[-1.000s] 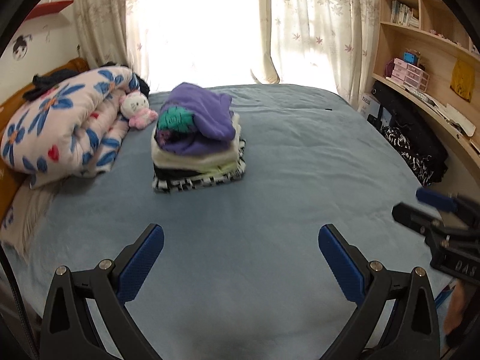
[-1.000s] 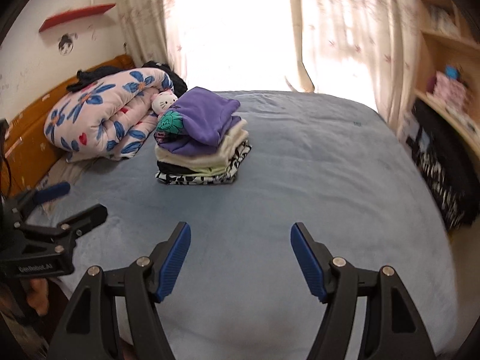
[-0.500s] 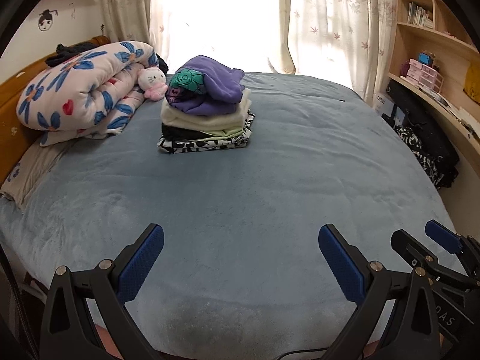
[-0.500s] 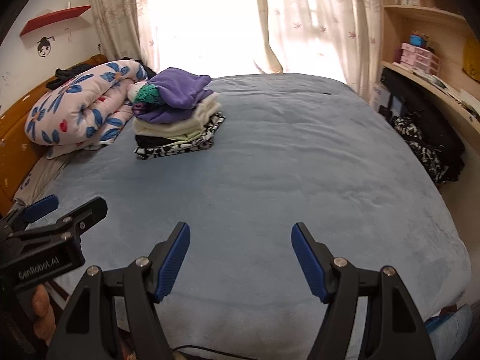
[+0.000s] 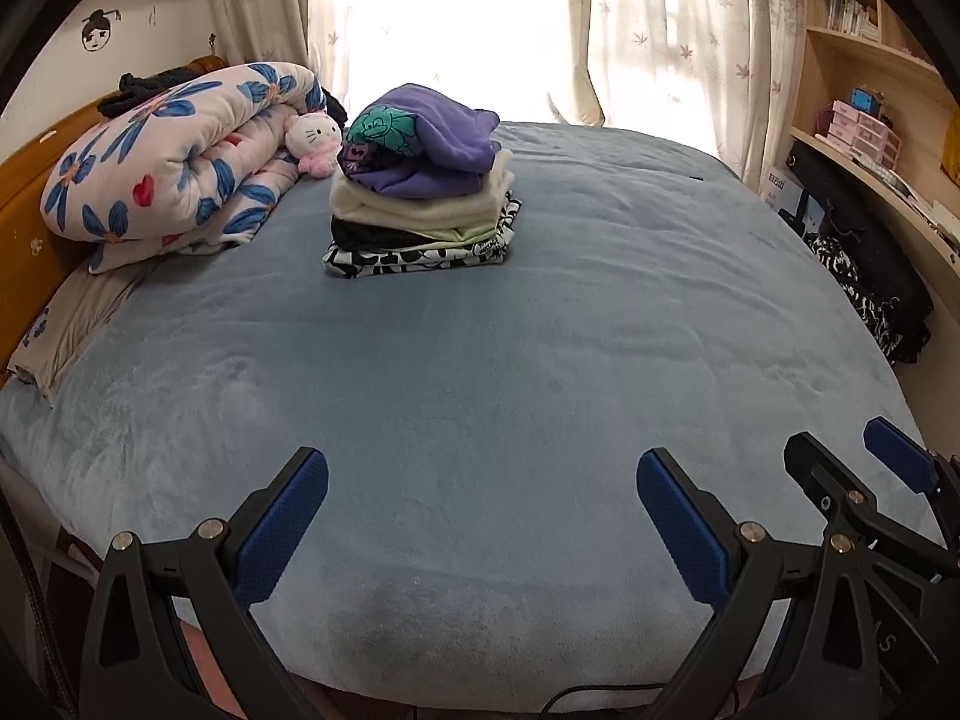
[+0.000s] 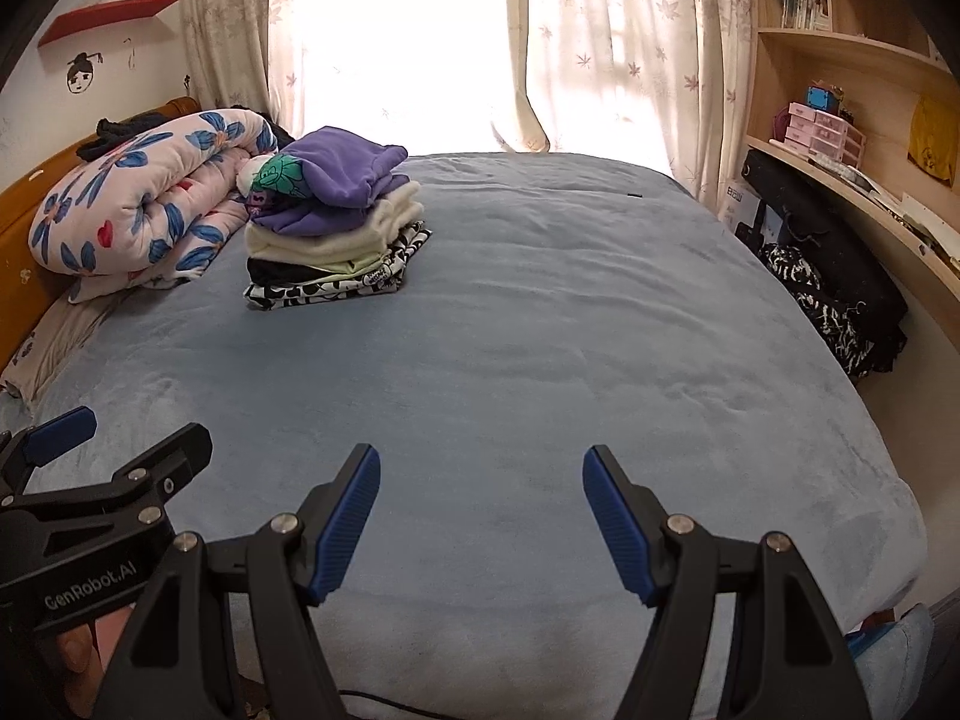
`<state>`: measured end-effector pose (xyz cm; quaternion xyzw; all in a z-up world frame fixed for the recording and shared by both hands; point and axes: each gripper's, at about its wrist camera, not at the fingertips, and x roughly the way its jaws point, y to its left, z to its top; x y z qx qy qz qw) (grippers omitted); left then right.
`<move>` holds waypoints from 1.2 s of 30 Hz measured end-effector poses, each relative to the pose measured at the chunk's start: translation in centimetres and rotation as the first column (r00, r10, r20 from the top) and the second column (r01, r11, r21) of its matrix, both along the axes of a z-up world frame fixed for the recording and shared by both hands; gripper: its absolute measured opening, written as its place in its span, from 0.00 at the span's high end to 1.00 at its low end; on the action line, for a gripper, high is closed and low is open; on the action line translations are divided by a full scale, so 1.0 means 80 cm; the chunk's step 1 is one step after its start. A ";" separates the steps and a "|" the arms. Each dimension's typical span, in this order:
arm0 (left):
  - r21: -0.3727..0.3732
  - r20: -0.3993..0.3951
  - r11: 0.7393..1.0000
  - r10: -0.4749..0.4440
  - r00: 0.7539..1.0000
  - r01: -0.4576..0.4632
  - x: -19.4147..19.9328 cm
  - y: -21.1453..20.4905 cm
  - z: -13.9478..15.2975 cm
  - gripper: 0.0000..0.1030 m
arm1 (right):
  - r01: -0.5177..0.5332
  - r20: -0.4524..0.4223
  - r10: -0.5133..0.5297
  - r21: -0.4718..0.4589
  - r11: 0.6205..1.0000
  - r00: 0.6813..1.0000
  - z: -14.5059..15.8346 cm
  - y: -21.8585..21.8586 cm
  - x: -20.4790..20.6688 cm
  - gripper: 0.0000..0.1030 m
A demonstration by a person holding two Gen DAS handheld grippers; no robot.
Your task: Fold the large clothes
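Right, your left gripper (image 5: 482,516) and right gripper (image 6: 482,519) hang side by side over the bed's (image 5: 480,360) near edge, jaws apart, holding nothing. Folded clothes (image 5: 420,186) are stacked far across (beside the quilt (image 5: 174,162)), with bare blanket between.

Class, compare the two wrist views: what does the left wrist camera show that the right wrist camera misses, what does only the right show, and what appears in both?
Left only: the whole plush cat, half hidden in the right view. Right only: a thumb under the left tongs and the yellow cloth on the shelf. Both: the clothes stack, quilt, blue bed, curtains, both tongs open and empty.
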<state>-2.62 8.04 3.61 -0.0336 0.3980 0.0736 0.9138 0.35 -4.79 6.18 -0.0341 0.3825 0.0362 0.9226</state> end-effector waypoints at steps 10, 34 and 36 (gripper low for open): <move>0.009 -0.008 1.000 -0.003 1.000 0.003 0.002 -0.007 -0.003 0.01 | 0.018 0.003 -0.018 -0.012 1.000 1.000 -0.002 -0.004 0.001 0.31; 0.009 -0.028 1.000 -0.008 1.000 0.008 0.008 -0.009 -0.009 0.01 | 0.021 -0.005 -0.021 -0.014 1.000 1.000 -0.007 -0.015 0.005 0.31; 0.012 -0.028 1.000 -0.008 1.000 0.008 0.008 -0.009 -0.009 0.01 | 0.021 -0.006 -0.021 -0.014 1.000 1.000 -0.008 -0.016 0.005 0.31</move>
